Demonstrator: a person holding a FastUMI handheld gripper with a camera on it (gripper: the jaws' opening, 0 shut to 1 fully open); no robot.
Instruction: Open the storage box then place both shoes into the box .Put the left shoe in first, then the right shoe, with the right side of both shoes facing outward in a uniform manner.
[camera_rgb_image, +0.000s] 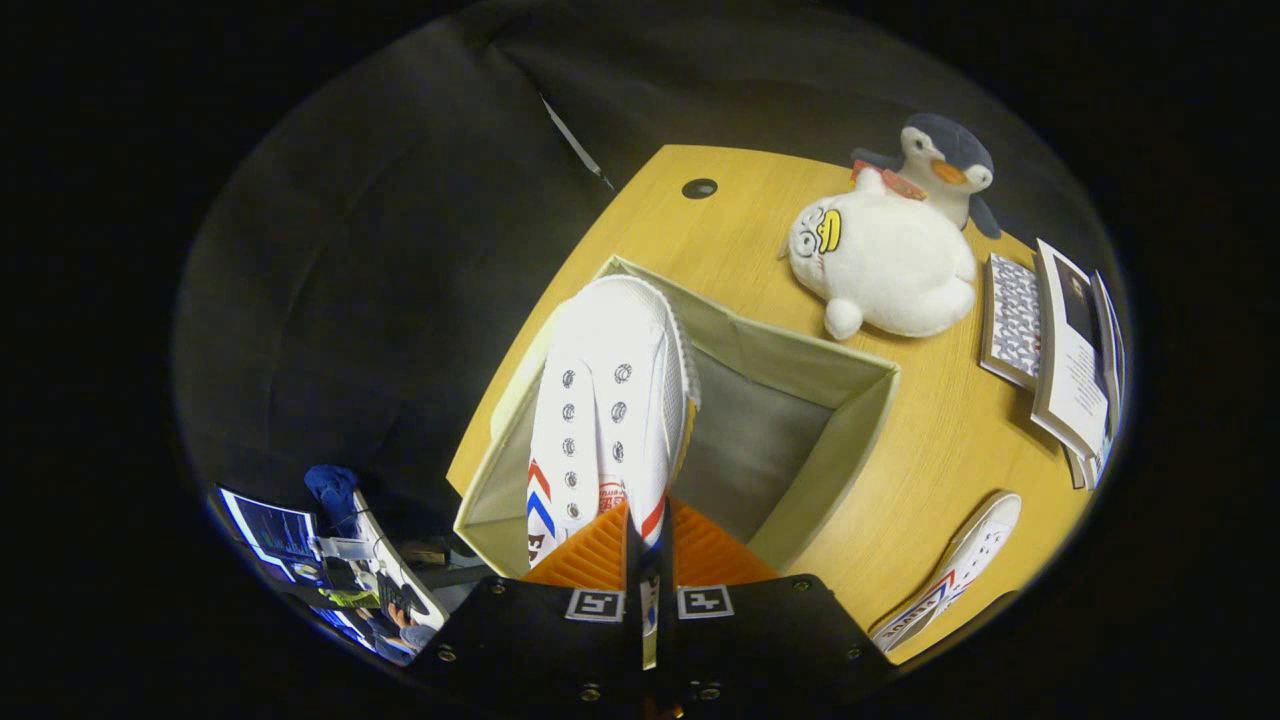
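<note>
box (800, 350) sits open on the table (940, 440), gripper (648, 535) clamped on one shoe (600, 420) hanging over it. second shoe (950, 580) lies beside the box. two plushies (890, 265), few booklets (1060, 350) beyond.

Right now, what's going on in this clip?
The handheld gripper is shut on a white shoe, holding it over the open storage box on the wooden table. The second white shoe lies on the table beside the box, near two plush toys and some booklets.
</note>
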